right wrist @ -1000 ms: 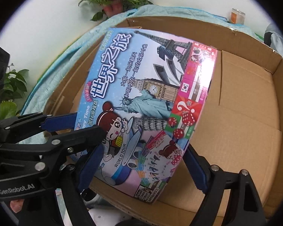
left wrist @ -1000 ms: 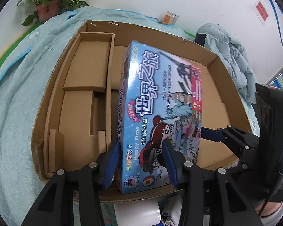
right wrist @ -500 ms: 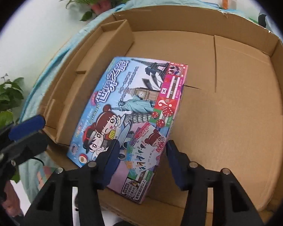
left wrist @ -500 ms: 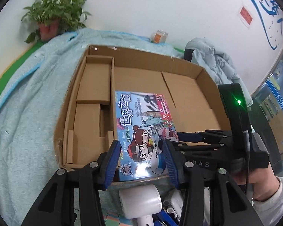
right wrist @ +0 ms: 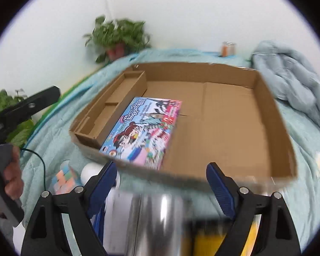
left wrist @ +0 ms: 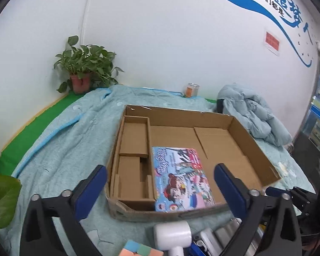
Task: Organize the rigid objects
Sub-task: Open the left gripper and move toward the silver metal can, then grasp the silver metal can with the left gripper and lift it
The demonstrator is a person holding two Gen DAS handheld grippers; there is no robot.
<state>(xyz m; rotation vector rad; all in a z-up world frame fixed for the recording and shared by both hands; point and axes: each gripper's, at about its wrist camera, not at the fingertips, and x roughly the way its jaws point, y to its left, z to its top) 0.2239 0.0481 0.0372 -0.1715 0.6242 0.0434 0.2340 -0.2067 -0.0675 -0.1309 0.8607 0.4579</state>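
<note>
A colourful game box [left wrist: 179, 179] lies flat inside a shallow cardboard tray [left wrist: 253, 147], against its divider near the front wall; it also shows in the right wrist view [right wrist: 143, 130], in the tray [right wrist: 273, 128]. My left gripper [left wrist: 160, 194] is open and empty, pulled back in front of the tray. My right gripper [right wrist: 162, 185] is open and empty, also in front of the tray. Loose objects lie below: a white cylinder [left wrist: 172, 234], a pastel cube [left wrist: 138, 249], and a shiny metal cylinder [right wrist: 157, 224].
The tray sits on a teal blanket [left wrist: 70, 140]. A potted plant [left wrist: 83, 72] and a small jar [left wrist: 192, 89] stand by the far wall. A bundled light-blue jacket [left wrist: 253, 113] lies at the back right.
Both grippers have let go of the game box, opened wide and pulled back and up from the tray. The box now lies flat in the tray.
</note>
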